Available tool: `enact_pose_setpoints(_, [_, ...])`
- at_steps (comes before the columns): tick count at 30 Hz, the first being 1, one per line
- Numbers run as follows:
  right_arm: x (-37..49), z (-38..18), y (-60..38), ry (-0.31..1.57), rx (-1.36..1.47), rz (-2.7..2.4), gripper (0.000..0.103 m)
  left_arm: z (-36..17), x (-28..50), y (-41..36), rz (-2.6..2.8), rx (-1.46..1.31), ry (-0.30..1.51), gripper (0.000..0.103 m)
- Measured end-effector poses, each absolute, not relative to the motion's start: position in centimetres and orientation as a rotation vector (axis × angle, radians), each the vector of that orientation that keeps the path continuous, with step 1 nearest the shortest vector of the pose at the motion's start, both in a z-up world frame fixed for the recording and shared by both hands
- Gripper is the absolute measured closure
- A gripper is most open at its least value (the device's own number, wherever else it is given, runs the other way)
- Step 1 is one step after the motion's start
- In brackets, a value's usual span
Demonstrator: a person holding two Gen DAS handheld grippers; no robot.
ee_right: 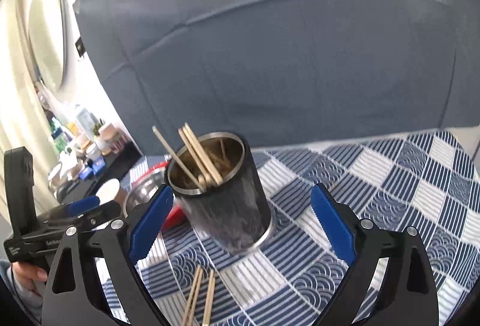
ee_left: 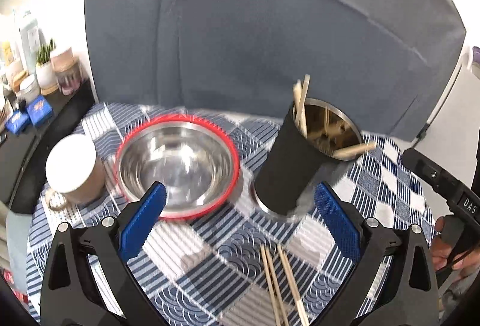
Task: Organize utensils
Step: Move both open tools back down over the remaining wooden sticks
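Observation:
A black metal utensil holder [ee_left: 292, 158] [ee_right: 223, 200] stands on the blue checked tablecloth [ee_left: 387, 185] [ee_right: 390, 176] with several wooden chopsticks [ee_left: 301, 104] [ee_right: 192, 155] poking out of it. More loose chopsticks [ee_left: 280, 284] [ee_right: 201, 296] lie on the cloth just in front of it. My left gripper [ee_left: 241, 222] is open, its blue pads wide apart, with the bowl and the holder beyond them and nothing between. My right gripper [ee_right: 241, 222] is open too, its jaws on either side of the holder's base without touching it.
A steel bowl with a red rim [ee_left: 178, 167] [ee_right: 144, 191] sits left of the holder, and a white-lidded cup [ee_left: 73, 168] [ee_right: 109, 189] left of that. A dark shelf [ee_left: 45, 116] crowded with jars and a plant stands far left. A grey sofa [ee_left: 270, 41] backs the table.

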State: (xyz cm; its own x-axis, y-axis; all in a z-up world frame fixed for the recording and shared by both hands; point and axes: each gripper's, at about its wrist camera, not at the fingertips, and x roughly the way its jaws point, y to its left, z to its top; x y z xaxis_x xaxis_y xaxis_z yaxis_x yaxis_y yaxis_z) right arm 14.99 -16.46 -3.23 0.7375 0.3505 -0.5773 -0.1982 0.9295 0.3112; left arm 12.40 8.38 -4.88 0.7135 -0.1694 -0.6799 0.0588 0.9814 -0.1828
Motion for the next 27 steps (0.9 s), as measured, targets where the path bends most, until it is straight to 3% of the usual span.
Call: enact_pose_setpoints(27, [8.2, -17.0, -9.9, 1.072, -0.025, 0.367, 0.014, -16.2, 8.0, 10.7, -0.055, -0.134, 1.122, 0.006])
